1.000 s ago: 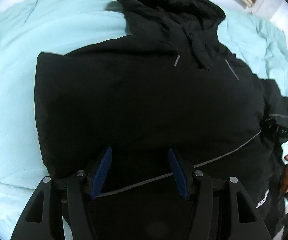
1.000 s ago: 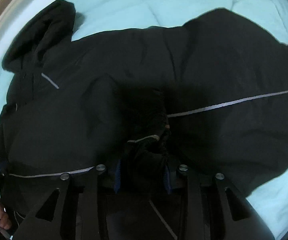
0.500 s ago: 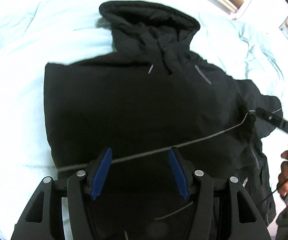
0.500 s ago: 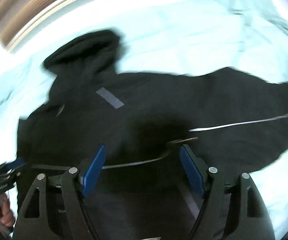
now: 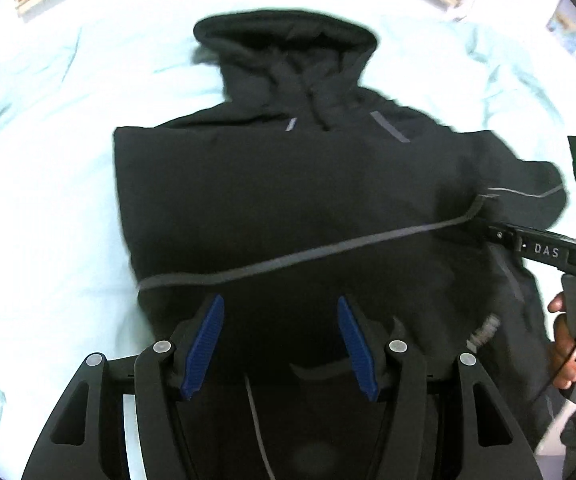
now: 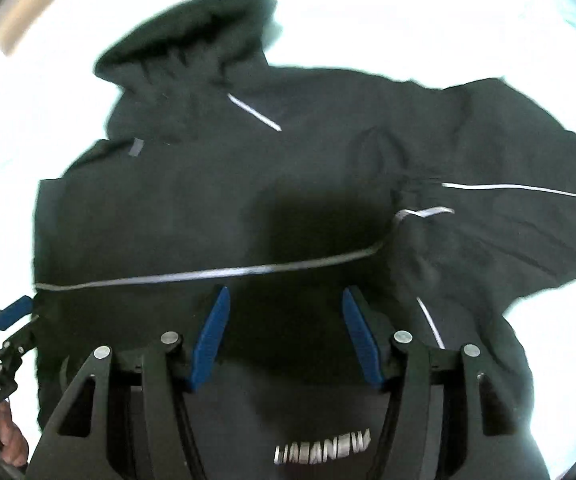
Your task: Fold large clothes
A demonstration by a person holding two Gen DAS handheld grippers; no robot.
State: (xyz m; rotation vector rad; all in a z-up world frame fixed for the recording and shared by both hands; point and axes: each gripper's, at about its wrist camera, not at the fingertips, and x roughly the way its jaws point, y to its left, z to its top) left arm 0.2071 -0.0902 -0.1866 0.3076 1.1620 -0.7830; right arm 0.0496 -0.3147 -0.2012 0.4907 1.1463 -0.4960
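While the black hooded jacket (image 5: 288,200) lies spread across the pale bedsheet (image 5: 48,160), hood toward its far edge, we hold the left gripper (image 5: 282,344) agape and empty; the right gripper (image 6: 286,336), jaws just narrowing, grips nothing.

Both wrist views look steeply down from above, side by side; both frame the same black hoodie (image 5: 288,200) on the bed (image 5: 48,160).

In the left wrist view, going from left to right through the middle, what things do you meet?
Sheet → hoodie → right tool → hand.
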